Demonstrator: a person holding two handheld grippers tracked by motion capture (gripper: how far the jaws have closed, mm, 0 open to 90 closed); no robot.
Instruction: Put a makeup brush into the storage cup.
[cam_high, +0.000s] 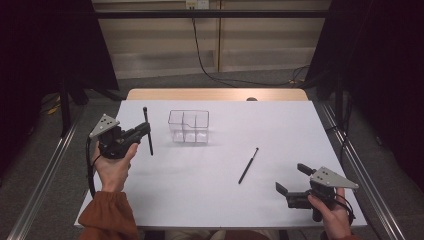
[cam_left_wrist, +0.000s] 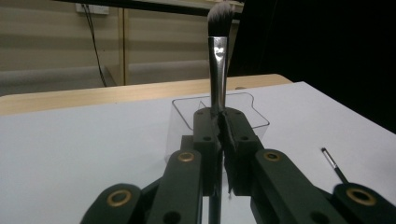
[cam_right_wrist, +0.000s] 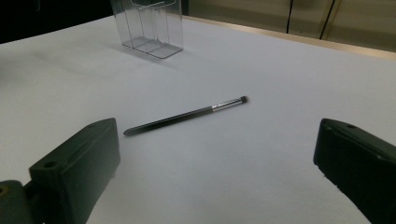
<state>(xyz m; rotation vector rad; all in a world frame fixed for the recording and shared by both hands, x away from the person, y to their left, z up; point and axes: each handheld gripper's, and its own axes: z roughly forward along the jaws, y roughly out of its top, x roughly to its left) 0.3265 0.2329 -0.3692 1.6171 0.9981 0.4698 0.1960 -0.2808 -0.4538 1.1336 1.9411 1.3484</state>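
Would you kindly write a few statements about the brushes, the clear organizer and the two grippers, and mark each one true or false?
1. The left gripper is shut on a makeup brush. True.
2. That brush is held bristles down. False: in the left gripper view its bristles point up.
3. The right gripper holds the thin brush. False: its jaws are wide open and empty, and the thin brush lies on the white table ahead of them.
4. The clear organizer has no brush in it. True.
5. The thin brush leans against the organizer. False: it lies flat, well apart from it.
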